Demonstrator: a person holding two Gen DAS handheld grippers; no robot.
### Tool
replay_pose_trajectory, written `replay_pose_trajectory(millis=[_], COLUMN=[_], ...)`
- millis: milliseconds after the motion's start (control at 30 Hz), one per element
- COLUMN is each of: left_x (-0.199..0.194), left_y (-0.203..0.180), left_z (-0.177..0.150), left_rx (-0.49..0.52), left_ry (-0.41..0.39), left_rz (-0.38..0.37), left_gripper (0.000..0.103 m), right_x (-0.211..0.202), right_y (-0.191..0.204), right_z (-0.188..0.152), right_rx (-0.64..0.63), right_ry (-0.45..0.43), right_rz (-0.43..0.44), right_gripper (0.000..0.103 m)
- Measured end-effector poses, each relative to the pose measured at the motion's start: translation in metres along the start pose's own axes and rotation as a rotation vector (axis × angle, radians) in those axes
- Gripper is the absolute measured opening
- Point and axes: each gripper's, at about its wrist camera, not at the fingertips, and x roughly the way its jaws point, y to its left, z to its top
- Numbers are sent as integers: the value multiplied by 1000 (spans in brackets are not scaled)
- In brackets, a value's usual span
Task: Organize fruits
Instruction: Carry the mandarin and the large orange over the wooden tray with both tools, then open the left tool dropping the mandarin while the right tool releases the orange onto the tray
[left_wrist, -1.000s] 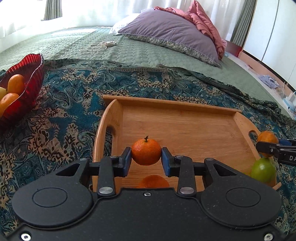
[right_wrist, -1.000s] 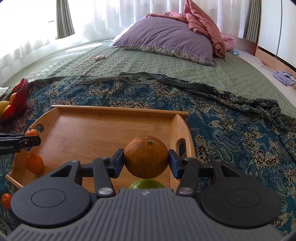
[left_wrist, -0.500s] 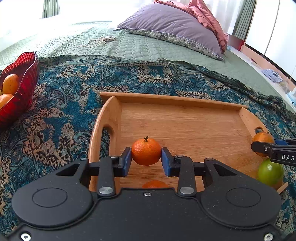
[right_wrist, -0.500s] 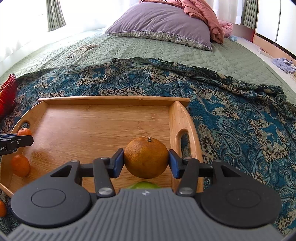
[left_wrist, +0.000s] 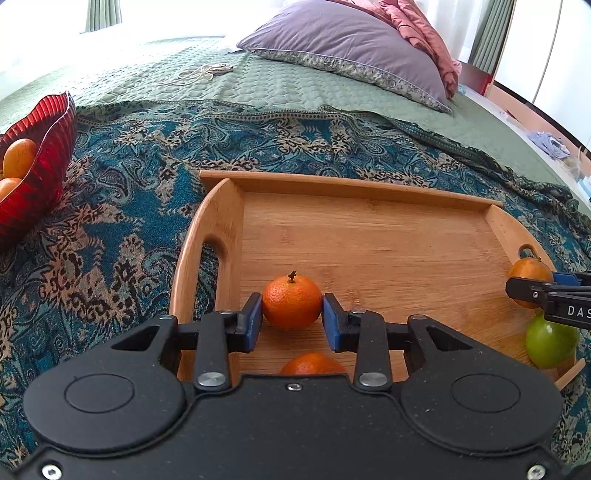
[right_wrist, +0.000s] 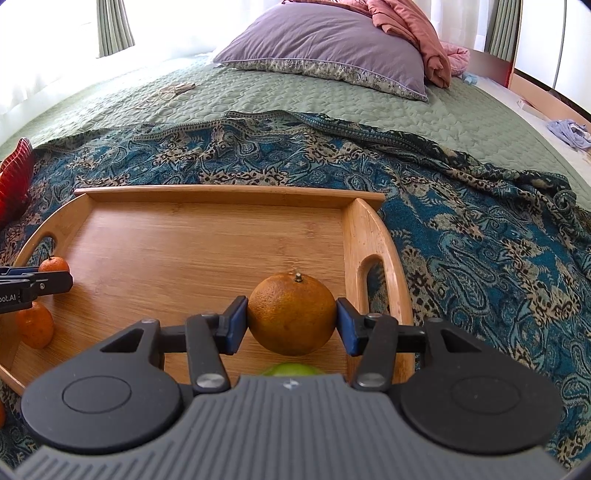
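My left gripper (left_wrist: 291, 320) is shut on a small stemmed mandarin (left_wrist: 291, 302), low over the left end of the wooden tray (left_wrist: 369, 192). A second mandarin (left_wrist: 312, 363) lies on the tray just under it. At the tray's right end my right gripper (right_wrist: 291, 320) is shut on a larger dull orange (right_wrist: 291, 314), with a green fruit (right_wrist: 291, 369) half hidden beneath. The left wrist view shows that orange (left_wrist: 528, 271) and the green fruit (left_wrist: 550, 341) at its right edge. The right wrist view shows both mandarins (right_wrist: 35, 325) far left.
A red glass bowl (left_wrist: 44, 147) holding orange fruits sits left of the tray on the patterned blue blanket (left_wrist: 129, 206). Behind lie a green quilt (right_wrist: 332, 103), a purple pillow (right_wrist: 325, 48) and a white cable (left_wrist: 203, 72). One small orange fruit (right_wrist: 2, 413) lies off the tray.
Both grippers have sunk and tipped down a little toward the tray, so the tray looks nearer and larger. Each still grips its fruit as before.
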Motion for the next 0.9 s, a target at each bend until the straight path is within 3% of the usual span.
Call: replay_pose_trajectory(millis=[633, 667, 733, 833, 900], left_x=[0, 0, -1, -5, -10], left_y=[0, 1, 1, 3, 5], left_z=[-3, -3, -3, -3, -4], left_rx=[2, 0, -7, -14, -19], left_ry=[-9, -7, -2, -7, -18], left_rz=[-2, -4, -8, -18, -22], left_gripper=[33, 33, 33, 36, 44], right_x=[4, 4, 1, -5, -10], right_y=[2, 2, 1, 1, 2], right_z=[-6, -6, -6, -6, -7], right_rx=[-14, -13, -8, -15, -21], right_ry=[-2, -4, -16, -43, -60], right_rz=[0, 0, 13, 32, 43], right_gripper=[56, 57, 69, 70, 73])
